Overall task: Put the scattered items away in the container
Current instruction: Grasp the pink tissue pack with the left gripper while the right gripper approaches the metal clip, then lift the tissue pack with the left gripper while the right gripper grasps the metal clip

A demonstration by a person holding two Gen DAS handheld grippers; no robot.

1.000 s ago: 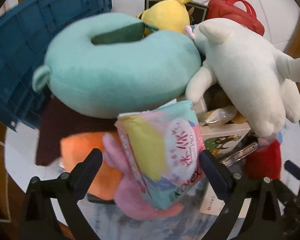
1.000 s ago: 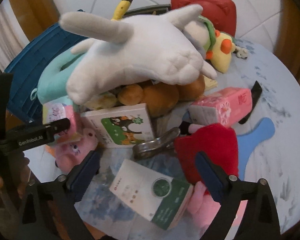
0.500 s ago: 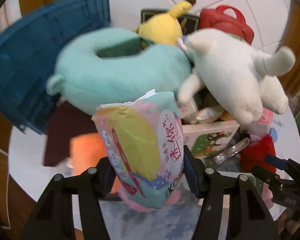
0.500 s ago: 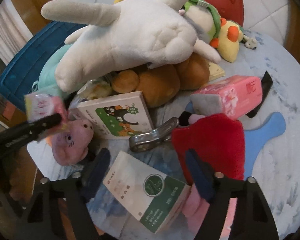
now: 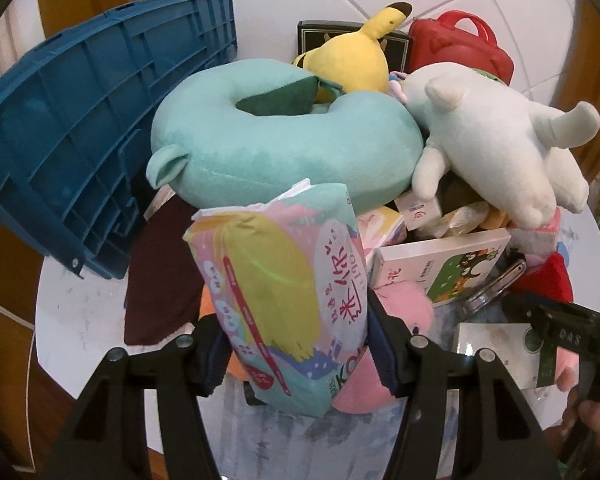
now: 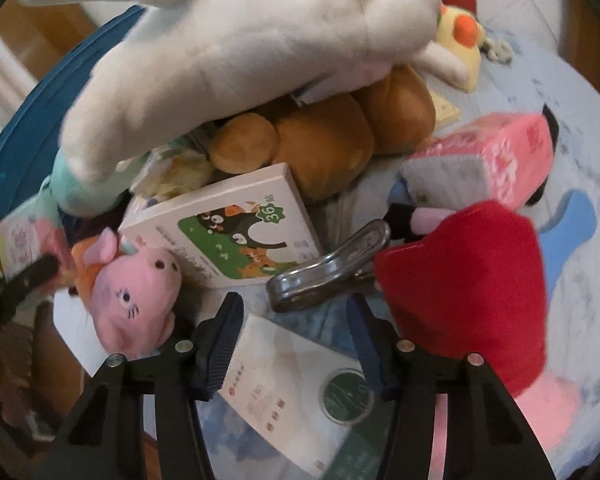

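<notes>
Left tool (image 5: 296, 354): clamped on a pastel tissue pack (image 5: 284, 300), one pad pressed to each side; the pack stands upright between the fingers, lifted clear of the pile.
Right tool (image 6: 294, 344): its jaws have just been closing around a white-and-green box (image 6: 300, 384) lying flat on the bench (image 6: 580, 264); the fingers (image 6: 224, 340) straddle the box's near end, and whether the pads press on it cannot be told.
Container: a blue crate (image 5: 72, 152), tipped on its side at the left edge of the pile, only its ribbed outside showing.
Pile: a teal neck pillow (image 5: 276, 148) leans against the crate, a white plush (image 5: 496, 148) lies over the top, and a yellow plush (image 5: 352, 60) sits behind.
Near the right tool: a pink plush (image 6: 136, 300) just to its left, a metal clip (image 6: 332, 268) just beyond the box, a red plush (image 6: 468, 288) to the right.
Hidden: the box's near end is cut off by the picture's lower edge; the right wrist view is blurred; the white plush covers most of a brown plush (image 6: 324, 144).
</notes>
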